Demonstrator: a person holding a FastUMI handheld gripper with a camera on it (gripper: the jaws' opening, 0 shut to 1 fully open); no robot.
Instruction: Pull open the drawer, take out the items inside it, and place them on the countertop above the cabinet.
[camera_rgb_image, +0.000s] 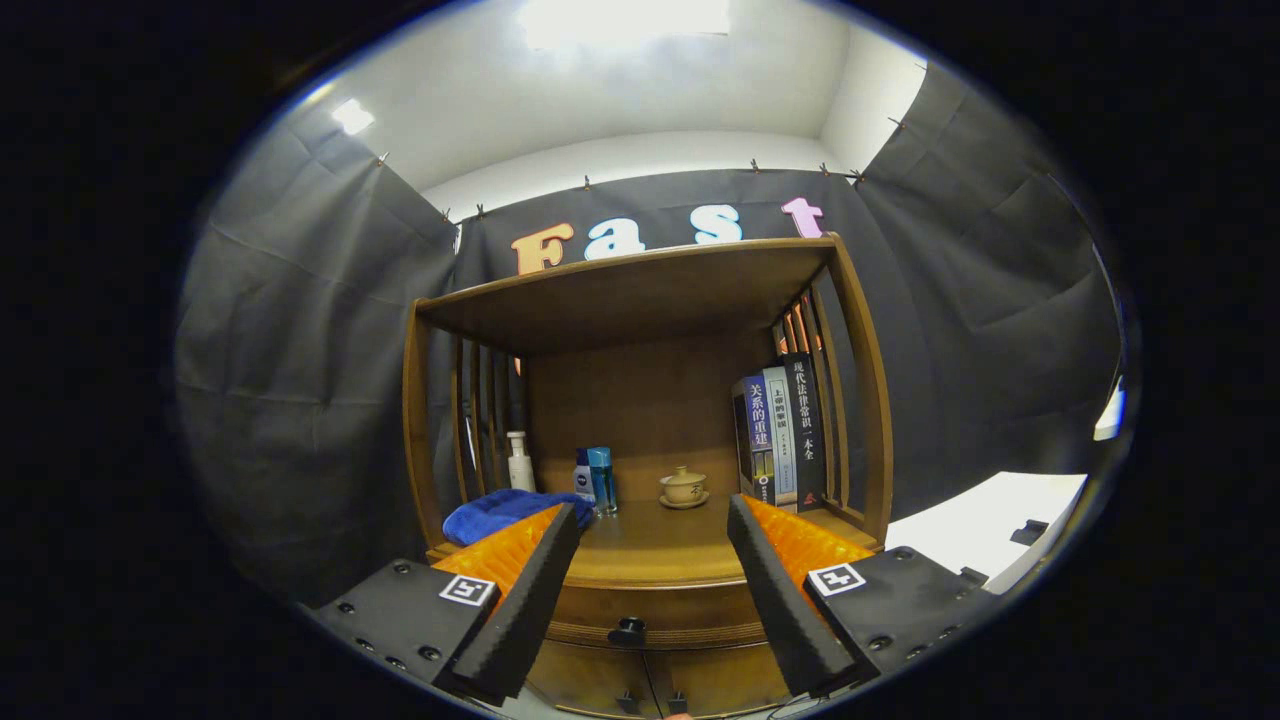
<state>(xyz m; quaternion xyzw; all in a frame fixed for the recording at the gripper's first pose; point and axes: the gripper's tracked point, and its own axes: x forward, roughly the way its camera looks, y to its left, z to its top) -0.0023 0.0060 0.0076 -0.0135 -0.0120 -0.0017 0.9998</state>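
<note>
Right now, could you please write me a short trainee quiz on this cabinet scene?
1. True or false: the drawer is already pulled open.
2. Which thing lies nearest the hand-held gripper on the countertop? A) teacup B) blue cloth C) books
3. Fill in: the gripper's fingers are spread ____, holding nothing.

Key
1. False: the drawer is shut, its dark knob low between the fingers.
2. B: the cloth lies just beyond the left finger; the teacup sits farther back, and the books stand at the right side.
3. Open: the fingers are wide apart and touch nothing.
</note>
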